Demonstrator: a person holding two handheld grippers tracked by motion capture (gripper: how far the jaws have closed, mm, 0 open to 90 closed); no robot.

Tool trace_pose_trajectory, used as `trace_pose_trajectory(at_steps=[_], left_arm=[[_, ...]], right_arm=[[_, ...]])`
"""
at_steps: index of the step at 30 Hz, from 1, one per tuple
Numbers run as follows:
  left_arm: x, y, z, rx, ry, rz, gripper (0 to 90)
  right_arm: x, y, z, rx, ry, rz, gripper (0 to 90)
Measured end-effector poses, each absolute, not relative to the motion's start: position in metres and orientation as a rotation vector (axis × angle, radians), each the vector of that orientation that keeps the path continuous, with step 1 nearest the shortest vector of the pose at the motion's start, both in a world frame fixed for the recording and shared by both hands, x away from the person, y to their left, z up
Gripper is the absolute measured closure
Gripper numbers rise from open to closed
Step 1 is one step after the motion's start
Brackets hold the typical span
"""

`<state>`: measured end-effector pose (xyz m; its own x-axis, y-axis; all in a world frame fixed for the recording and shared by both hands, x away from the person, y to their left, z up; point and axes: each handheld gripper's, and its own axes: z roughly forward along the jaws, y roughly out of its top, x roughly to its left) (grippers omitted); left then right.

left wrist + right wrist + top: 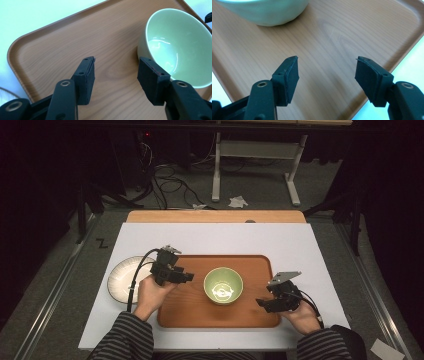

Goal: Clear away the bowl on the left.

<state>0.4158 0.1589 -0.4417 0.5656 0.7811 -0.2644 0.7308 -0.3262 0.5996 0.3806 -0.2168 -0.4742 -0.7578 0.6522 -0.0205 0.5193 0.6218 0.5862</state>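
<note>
High view: wooden tray (190, 312) sits on a white table top (300, 245), w/ a green bowl (223, 285) upright near the tray's middle, empty as far as I can see. A white plate (120, 275) lies on the table top just beside the tray's left edge. Left gripper (186, 277) is held over the tray's left part, betw. plate and bowl, pointing toward the bowl; its cable runs down over the plate. Right gripper (262, 303) hovers at the tray's right front corner, pointing left toward the bowl. Both hands in striped sleeves (125, 337) come in from the bottom. Jaw gap hard to judge from here

Left gripper view: left gripper (116, 67) has jaws spread wide, nothing betw. them, above bare tray wood (62, 45). Bowl (180, 45) is just beyond the right-hand jaw, apart from it as far as I can tell

Right gripper view: right gripper (327, 66) jaws also wide apart, holding nothing, over the tray (337, 32) near its rim. Bowl (267, 11) sits farther off at the top left
</note>
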Motion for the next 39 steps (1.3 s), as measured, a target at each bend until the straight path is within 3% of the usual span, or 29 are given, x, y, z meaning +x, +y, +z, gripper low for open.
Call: trace_pose_trajectory(at_steps=[39], left_arm=[[0.387,0.167,-0.456,2.139,1.21,0.097,47.6]], right_arm=[[0.379,-0.216,-0.474,0.965,2.611,0.837,36.9]])
